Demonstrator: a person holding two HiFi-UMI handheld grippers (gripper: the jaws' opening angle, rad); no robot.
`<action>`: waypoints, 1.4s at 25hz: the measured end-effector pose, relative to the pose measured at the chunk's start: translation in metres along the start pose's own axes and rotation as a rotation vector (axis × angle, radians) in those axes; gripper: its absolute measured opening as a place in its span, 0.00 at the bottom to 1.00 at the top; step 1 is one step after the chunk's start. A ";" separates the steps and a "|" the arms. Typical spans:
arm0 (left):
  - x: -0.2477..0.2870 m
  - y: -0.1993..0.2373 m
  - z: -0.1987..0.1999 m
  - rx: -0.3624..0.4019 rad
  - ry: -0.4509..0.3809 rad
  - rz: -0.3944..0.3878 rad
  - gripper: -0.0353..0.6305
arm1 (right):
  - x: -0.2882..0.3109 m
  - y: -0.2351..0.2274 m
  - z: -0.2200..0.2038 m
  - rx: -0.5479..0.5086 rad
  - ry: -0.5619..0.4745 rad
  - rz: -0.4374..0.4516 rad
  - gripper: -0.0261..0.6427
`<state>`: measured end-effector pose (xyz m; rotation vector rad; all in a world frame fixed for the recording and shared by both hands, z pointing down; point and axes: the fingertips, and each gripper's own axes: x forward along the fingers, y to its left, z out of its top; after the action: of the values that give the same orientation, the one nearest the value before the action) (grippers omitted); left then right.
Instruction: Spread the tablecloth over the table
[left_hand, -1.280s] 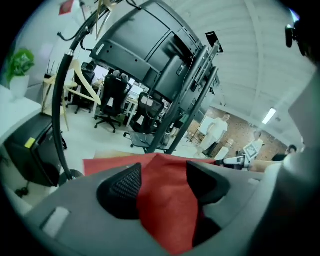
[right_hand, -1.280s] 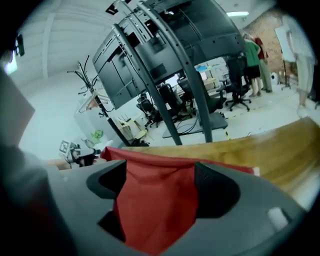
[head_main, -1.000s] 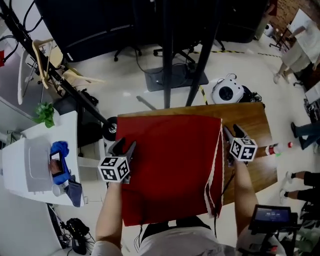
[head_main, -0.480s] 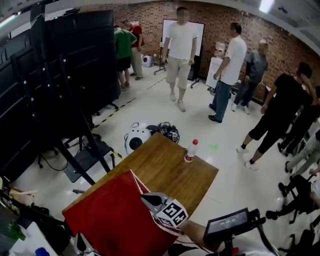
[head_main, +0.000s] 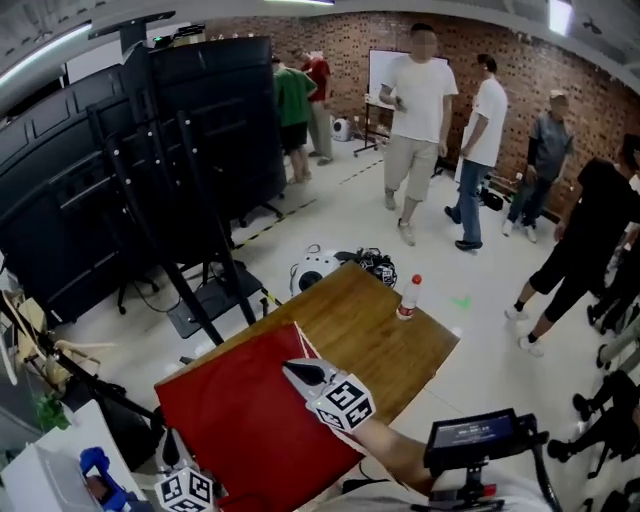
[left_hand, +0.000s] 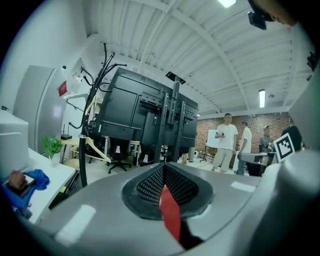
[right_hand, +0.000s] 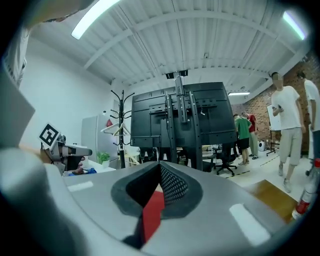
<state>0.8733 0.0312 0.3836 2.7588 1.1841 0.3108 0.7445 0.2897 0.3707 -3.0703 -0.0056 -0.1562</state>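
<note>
The left gripper (left_hand: 164, 186) has its jaws pressed together on a strip of the red tablecloth (head_main: 235, 415), and the right gripper (head_main: 298, 372) pinches another strip in the same way. The cloth lies on the near-left part of the wooden table (head_main: 385, 335); the far-right part is bare wood. A small screen (head_main: 470, 437) sits at the person's right side. On the bare wood a bottle (head_main: 407, 297) with a red cap stands upright near the far edge (right where the cloth is not yet laid). Just beyond the table, the legs of a black stand (head_main: 195, 190) and a white round device (head_main: 316, 270) are on the floor. Several people (head_main: 420, 110) stand further away, before a brick wall (head_main: 590, 100).
</note>
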 end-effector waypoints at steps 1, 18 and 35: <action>-0.006 -0.003 0.004 -0.003 -0.008 0.006 0.06 | -0.002 -0.001 0.005 -0.006 -0.003 0.003 0.05; -0.026 0.006 0.014 -0.008 -0.021 0.056 0.06 | 0.022 0.020 0.012 -0.016 0.017 0.060 0.05; -0.023 -0.005 0.018 0.008 -0.019 0.029 0.06 | 0.019 0.018 0.009 -0.029 0.023 0.050 0.05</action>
<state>0.8583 0.0171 0.3623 2.7815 1.1448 0.2834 0.7645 0.2719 0.3622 -3.0943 0.0753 -0.1909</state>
